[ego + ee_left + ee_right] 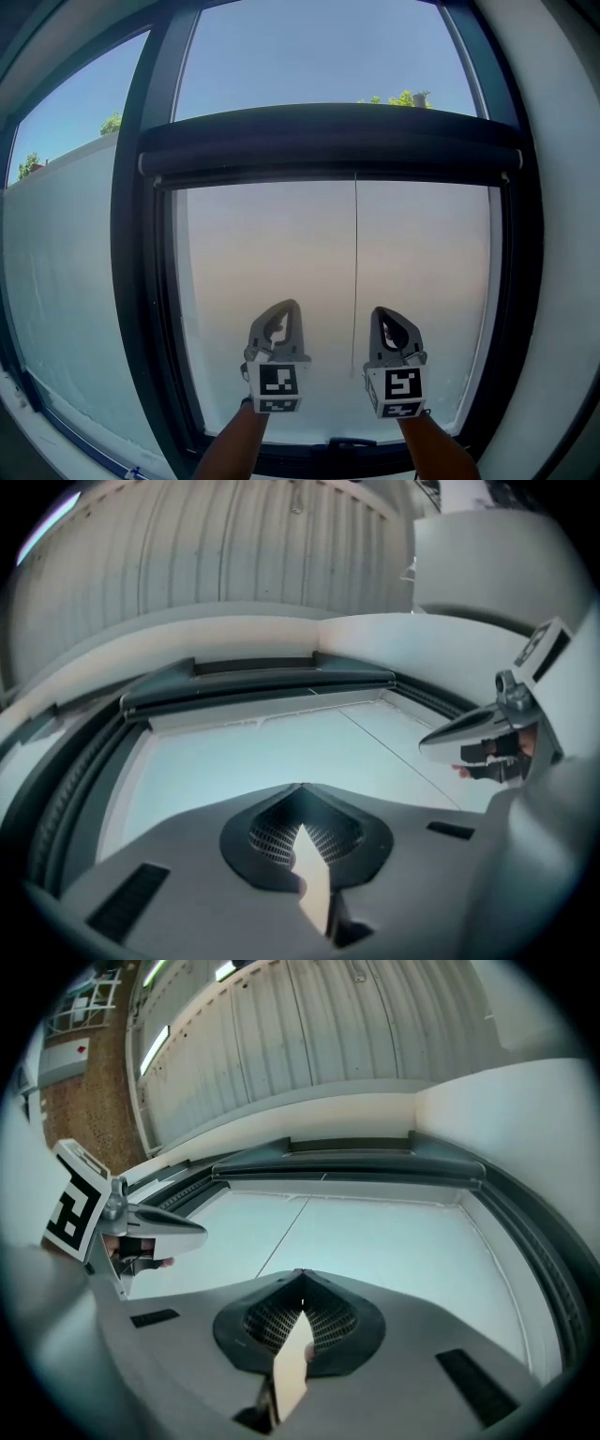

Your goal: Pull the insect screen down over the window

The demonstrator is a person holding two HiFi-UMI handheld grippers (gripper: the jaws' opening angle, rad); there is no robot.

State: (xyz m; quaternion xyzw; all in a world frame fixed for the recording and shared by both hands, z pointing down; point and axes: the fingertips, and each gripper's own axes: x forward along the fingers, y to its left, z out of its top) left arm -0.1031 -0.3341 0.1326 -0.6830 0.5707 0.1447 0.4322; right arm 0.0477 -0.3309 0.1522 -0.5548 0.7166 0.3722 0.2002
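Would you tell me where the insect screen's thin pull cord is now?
In the head view the thin pull cord hangs from the dark roller housing, slightly right of centre, ending just left of the right tongs.

Free room lies before the pane (262, 244), up to the dark roller box (328, 136) that bars it across. A thin cord (355, 262) hangs between the left gripper (289, 309) and the right gripper (382, 315). The frame (141, 281) hems both sides.

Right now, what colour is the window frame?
The window frame is dark grey, almost black; clearest in the head view.
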